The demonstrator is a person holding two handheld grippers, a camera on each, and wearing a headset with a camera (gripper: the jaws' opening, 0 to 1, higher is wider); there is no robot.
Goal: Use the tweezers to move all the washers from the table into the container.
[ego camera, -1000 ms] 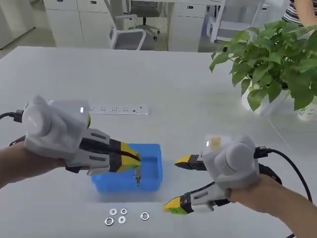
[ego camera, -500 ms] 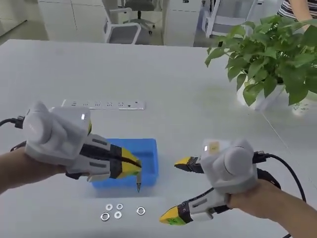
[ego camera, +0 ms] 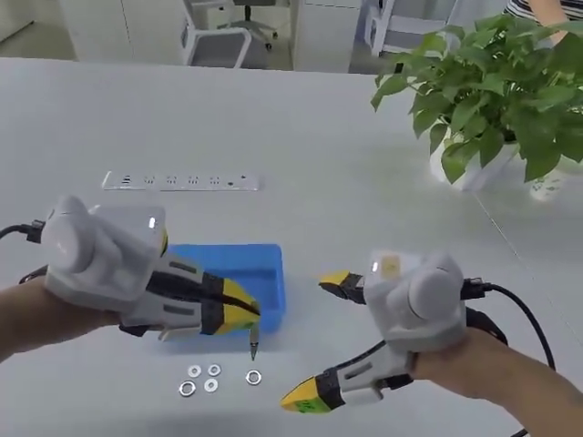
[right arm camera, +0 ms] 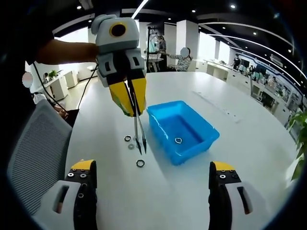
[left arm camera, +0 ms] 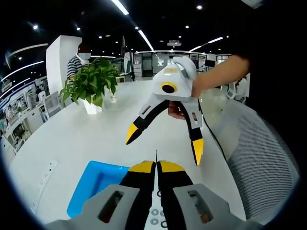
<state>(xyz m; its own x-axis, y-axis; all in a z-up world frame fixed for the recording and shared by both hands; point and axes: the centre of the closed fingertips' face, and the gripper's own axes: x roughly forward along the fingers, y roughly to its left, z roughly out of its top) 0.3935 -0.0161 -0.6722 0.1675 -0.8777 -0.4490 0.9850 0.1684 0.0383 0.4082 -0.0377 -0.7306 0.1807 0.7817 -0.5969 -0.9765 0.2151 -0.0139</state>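
My left gripper (ego camera: 248, 311) is shut on metal tweezers (ego camera: 253, 343) that point down at the table just in front of the blue container (ego camera: 266, 264). Several washers (ego camera: 210, 385) lie on the white table, and one washer (ego camera: 253, 376) sits right below the tweezer tips. In the right gripper view the tweezers (right arm camera: 138, 128) hang from the left gripper (right arm camera: 126, 98) with bare tips above the loose washers (right arm camera: 140, 163). One washer (right arm camera: 178, 140) lies inside the container (right arm camera: 204, 130). My right gripper (ego camera: 314, 341) stands open to the right, holding nothing.
A white power strip (ego camera: 182, 181) lies beyond the container. A potted plant (ego camera: 496, 100) stands at the far right of the table. A cable (ego camera: 519, 314) trails from the right gripper. Office chairs stand past the table's far edge.
The tweezers' tips have moved from over the container's front wall to the table in front of it, closer to the washers. The right gripper stays open. The head camera tilted.
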